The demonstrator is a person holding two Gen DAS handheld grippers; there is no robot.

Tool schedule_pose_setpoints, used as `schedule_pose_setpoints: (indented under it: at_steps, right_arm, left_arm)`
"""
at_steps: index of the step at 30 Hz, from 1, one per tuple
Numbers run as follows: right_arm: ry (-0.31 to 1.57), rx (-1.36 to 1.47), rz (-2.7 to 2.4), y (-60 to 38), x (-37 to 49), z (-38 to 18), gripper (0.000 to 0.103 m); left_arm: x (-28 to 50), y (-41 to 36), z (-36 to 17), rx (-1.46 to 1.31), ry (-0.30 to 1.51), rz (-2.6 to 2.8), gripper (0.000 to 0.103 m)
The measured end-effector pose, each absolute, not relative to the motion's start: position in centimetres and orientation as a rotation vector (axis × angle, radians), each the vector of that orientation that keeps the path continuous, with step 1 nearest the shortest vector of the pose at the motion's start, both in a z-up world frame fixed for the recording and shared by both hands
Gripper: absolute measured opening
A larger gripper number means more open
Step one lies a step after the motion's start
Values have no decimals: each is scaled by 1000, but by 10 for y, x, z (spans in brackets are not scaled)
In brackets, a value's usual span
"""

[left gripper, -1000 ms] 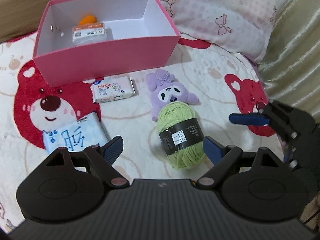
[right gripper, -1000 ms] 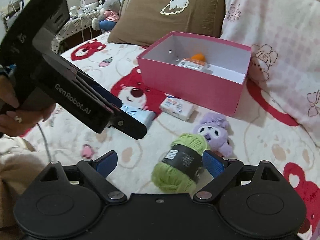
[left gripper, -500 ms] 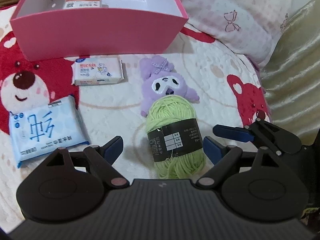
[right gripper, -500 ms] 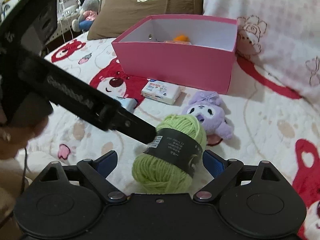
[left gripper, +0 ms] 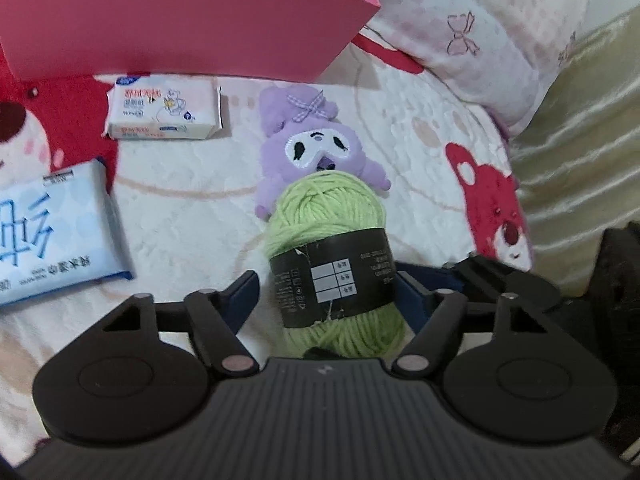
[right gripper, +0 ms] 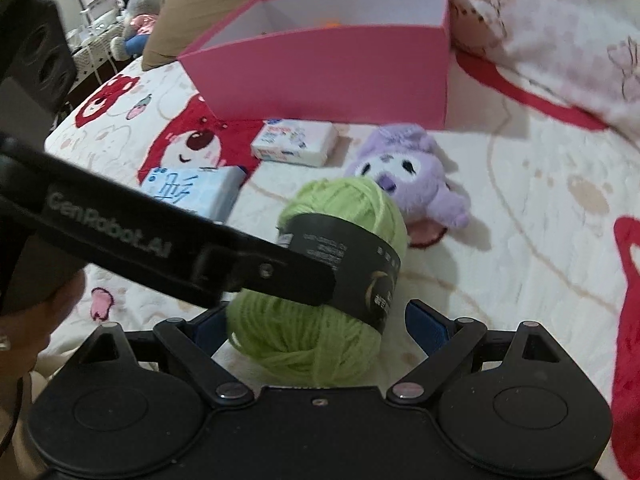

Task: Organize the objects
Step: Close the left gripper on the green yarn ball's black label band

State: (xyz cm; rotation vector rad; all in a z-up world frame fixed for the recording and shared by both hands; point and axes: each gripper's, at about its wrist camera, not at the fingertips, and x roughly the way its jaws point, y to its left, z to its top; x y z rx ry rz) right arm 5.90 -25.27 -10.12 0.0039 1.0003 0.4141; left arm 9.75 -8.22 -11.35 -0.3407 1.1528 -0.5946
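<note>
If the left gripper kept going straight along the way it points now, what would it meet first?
The green yarn ball: it already sits between the closing jaws of the left gripper, with no visible pad contact. Beyond it, probably the purple plush toy, though depth is hard to judge.

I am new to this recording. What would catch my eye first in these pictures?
The green yarn ball with a black label lies on the bear-print blanket, between the closing left gripper, with the open right gripper around it too. Behind it lie a purple plush toy and a pink box.

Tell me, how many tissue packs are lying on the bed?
2: a white tissue pack right before the pink box, and a blue tissue pack nearer the camera. The box interior is mostly hidden.
</note>
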Motion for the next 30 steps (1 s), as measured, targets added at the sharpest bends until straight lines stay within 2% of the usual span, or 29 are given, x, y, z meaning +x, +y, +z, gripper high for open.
schedule_pose_setpoints:
  at_steps: [3, 4, 6, 19, 30]
  right_arm:
    - [1003, 23, 440, -254, 60, -104, 91]
    - [1002, 23, 448, -255, 61, -105, 85]
    - [1004, 22, 446, -256, 62, -106, 81]
    - [1046, 95, 471, -269, 67, -118, 75]
    - [975, 35, 535, -264, 60, -106, 67]
  left_arm:
    - [100, -85, -118, -365, 1173, -614, 60]
    - [101, -87, -119, -355, 1196, -619, 60]
    - [104, -87, -120, -368, 1216, -622, 60]
    - [103, -85, -130, -411, 1226, -578, 55]
    - [97, -74, -116, -483, 1219, -553, 53]
